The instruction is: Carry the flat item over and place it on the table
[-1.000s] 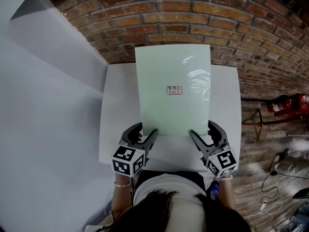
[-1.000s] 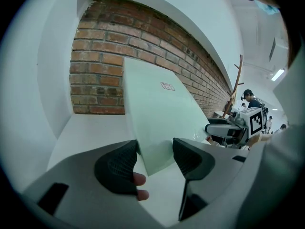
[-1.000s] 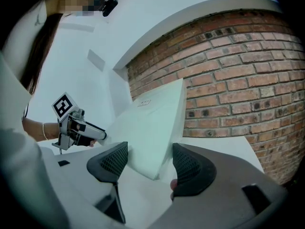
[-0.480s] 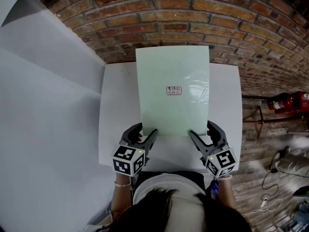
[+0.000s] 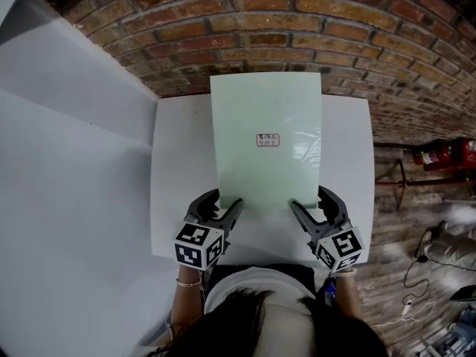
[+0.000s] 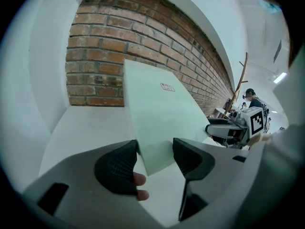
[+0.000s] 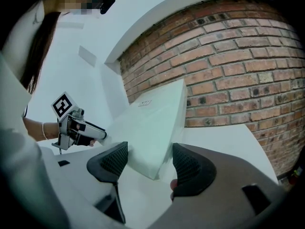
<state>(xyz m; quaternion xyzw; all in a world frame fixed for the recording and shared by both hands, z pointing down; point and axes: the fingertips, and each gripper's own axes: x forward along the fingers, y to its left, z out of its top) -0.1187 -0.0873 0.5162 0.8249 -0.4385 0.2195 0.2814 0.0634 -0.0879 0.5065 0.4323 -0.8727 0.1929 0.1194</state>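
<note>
Pale green sheet [image 5: 256, 103] is sitting over the white worktop [image 5: 178, 177], tilted, its far edge up against the line of the brick wall [image 5: 297, 28]. On the left, the left tool [image 5: 227, 198] is cradling the near left corner. Its jaws are standing apart with the corner wedged between them, not pinched flat. In the middle, a small label [image 5: 268, 140] is showing, but its print is too small to read. On the right, the right tool [image 5: 309, 198] is doing the same: jaws apart, near right corner between them. This looks like the set-down step. Next, I'd judge, the far edge needs lowering flat and both tools drawing back evenly. Whether that far edge is leaning on the wall or free, I cannot tell.
</note>
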